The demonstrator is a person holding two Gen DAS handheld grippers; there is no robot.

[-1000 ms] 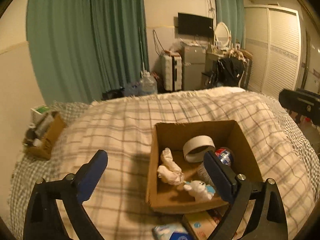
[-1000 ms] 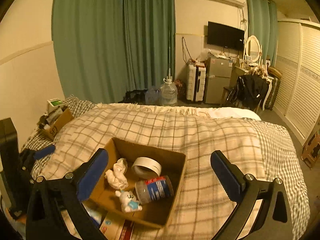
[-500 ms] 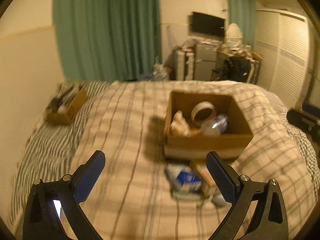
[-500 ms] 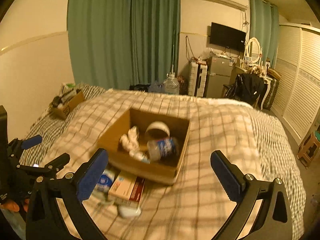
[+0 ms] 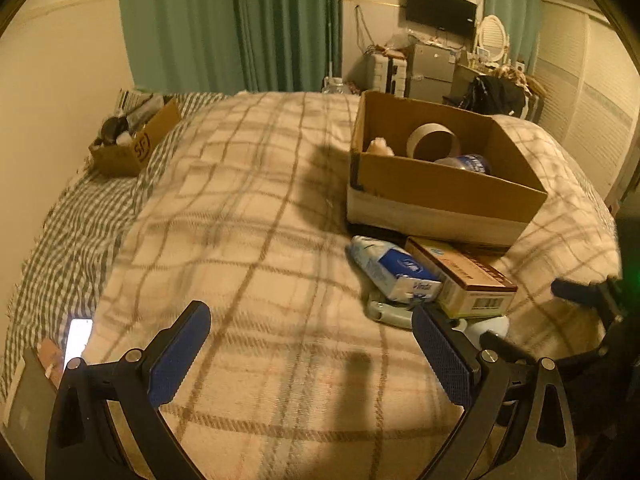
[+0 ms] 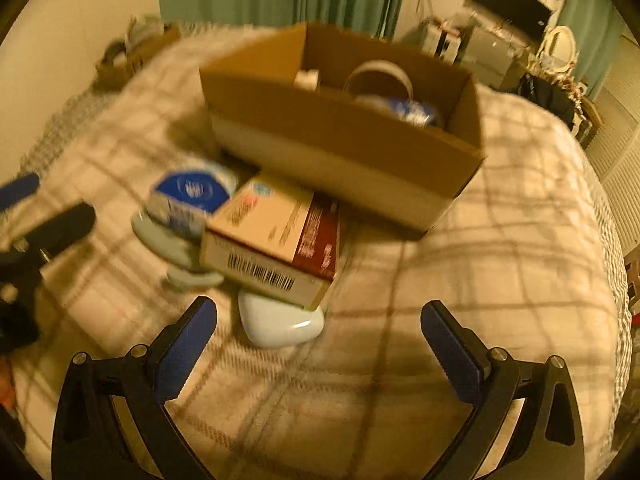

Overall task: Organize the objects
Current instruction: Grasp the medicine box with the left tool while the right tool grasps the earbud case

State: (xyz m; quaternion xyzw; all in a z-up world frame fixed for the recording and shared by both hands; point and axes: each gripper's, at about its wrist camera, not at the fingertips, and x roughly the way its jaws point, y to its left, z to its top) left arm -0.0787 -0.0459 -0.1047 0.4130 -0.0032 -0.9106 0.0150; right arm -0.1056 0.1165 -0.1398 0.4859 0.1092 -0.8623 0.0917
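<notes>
A cardboard box (image 5: pixel 444 196) sat on the plaid blanket (image 5: pixel 256 240) of the bed, toward the far right in the left wrist view. Inside it a roll of tape (image 5: pixel 434 145) stood on edge against the far wall, a jar with a blue label (image 5: pixel 466 163) lay on its side just in front of the roll, and something pale (image 5: pixel 380 147) showed to the left of them, too hidden by the box wall to identify.

Against the near side of the box lay a small heap of loose things. A soft blue and white packet (image 5: pixel 394 270) lay on the left and a flat carton with a barcode (image 6: pixel 272 244) on the right, the two touching. A pale green object (image 5: pixel 390 314) stuck out from under the packet, and a white rounded case (image 6: pixel 280 324) poked out from under the carton's near end. The right wrist view was blurred.

The right gripper (image 6: pixel 318 334) hung just near the white case with its jaws spread wide and nothing between them. The left gripper (image 5: pixel 310 350) was also wide open and empty, over bare blanket to the left of the heap.

Farther off, a second, smaller cardboard box (image 5: pixel 134 142) full of odds and ends sat at the far left of the bed on a checked sheet (image 5: pixel 68 236). A lit phone (image 5: pixel 77 342) lay at the near left edge. Green curtains (image 5: pixel 240 24) hung behind the bed.
</notes>
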